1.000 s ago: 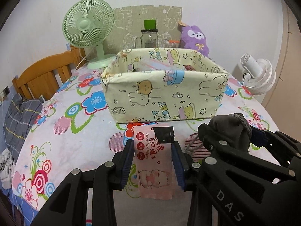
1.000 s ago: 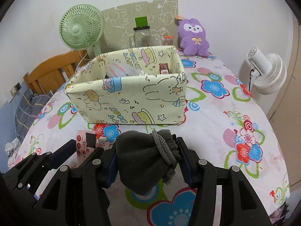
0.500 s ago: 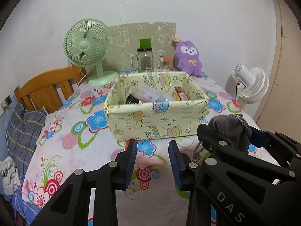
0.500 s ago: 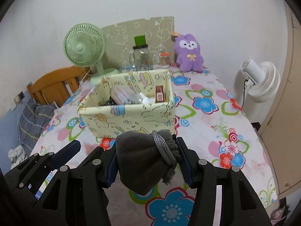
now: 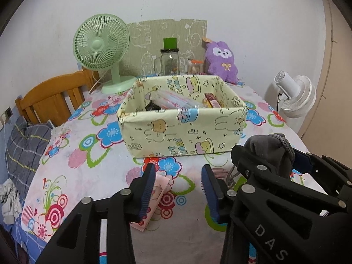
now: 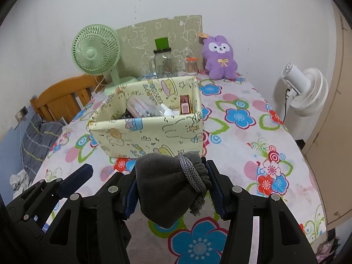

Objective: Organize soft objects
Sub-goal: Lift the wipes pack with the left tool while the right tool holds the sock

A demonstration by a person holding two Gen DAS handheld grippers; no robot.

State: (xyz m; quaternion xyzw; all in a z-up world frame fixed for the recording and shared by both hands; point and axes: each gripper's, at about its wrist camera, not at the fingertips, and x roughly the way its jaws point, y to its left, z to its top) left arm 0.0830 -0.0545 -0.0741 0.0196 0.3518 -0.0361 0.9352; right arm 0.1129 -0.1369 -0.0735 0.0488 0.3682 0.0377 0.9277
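A soft, matt grey fleece pouch [image 6: 167, 189] with a rough braided cord [image 6: 192, 176] sits between matt black plastic gripper arms with ribbed blue pads [image 6: 217, 191]. The storage box [image 5: 182, 132] is printed cloth, slightly creased. The tablecloth [image 6: 246, 140] looks smooth with a faint sheen. A pink packet [image 5: 154, 200] looks like thin glossy plastic. Behind stand a glossy green plastic fan [image 5: 101, 44], a clear glass jar [image 5: 170, 62], a fuzzy purple plush toy [image 5: 222, 62] and a varnished wooden chair [image 5: 52, 96].

A green fan [image 5: 101, 44], glass jar [image 5: 169, 62] and wooden chair [image 5: 52, 98] stand behind.
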